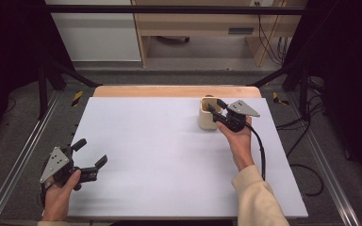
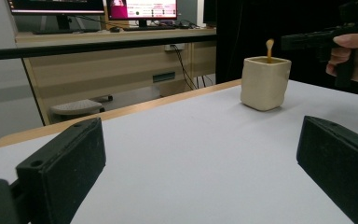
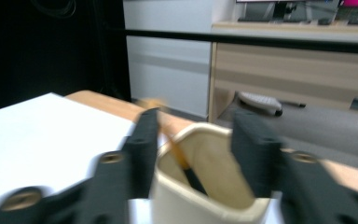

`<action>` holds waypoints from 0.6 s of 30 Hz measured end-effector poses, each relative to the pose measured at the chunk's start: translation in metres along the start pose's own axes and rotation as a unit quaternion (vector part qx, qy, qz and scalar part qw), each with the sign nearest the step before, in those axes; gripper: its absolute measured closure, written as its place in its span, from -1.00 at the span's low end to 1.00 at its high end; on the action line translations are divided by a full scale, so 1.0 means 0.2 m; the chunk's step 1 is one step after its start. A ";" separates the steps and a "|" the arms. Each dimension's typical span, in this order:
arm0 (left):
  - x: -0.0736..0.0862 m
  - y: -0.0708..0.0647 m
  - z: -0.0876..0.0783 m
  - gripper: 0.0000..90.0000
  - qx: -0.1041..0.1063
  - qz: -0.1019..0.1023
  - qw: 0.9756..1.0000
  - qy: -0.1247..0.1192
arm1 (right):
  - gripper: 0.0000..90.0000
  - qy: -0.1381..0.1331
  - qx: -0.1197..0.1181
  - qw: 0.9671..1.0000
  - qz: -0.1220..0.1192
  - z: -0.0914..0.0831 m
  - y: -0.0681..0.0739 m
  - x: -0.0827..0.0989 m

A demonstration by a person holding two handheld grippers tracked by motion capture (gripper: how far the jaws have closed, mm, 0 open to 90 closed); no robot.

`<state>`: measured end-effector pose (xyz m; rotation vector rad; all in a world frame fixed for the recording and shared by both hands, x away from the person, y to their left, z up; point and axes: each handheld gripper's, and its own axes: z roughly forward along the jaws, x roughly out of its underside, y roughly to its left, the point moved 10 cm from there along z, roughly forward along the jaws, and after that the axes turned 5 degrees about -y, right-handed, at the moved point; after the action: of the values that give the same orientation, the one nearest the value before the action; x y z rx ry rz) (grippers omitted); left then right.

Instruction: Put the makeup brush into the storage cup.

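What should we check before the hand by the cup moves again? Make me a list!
1. Cup upright on the table: ok.
2. Stick inside the cup, leaning on its wall: ok.
3. Right gripper open, nothing pinched: ok.
4. Right gripper's jaws above the cup's rim, whether touching it: cannot tell, picture blurred.
5. Left gripper open, far from the cup: ok.

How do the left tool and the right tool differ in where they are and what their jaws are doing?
The left tool rests low at the near left of the white table, jaws wide open over bare surface. The right tool is raised at the far right, jaws narrower, above the beige cup. Both are black and hand-held.
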<state>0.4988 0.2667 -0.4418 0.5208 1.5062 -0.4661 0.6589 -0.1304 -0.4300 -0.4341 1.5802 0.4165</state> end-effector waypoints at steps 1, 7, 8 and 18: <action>0.00 0.00 0.00 -0.99 -0.001 0.000 1.000 0.000 | -0.06 0.001 0.002 1.000 -0.003 -0.01 0.00 0.00; 0.00 0.00 0.00 -0.99 0.000 0.002 1.000 0.000 | -0.26 0.005 0.009 0.999 -0.036 -0.11 0.03 0.00; 0.00 0.00 0.00 -0.99 0.000 0.002 1.000 0.001 | -0.28 0.004 0.009 0.999 -0.035 -0.11 0.03 0.00; 0.00 0.01 -0.01 -0.99 -0.003 -0.003 1.000 -0.001 | -0.47 0.006 0.009 1.000 -0.029 -0.12 0.06 -0.01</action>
<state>0.4983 0.2692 -0.4416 0.5108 1.5069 -0.4660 0.6326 -0.1324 -0.4264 -0.4693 1.5787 0.3561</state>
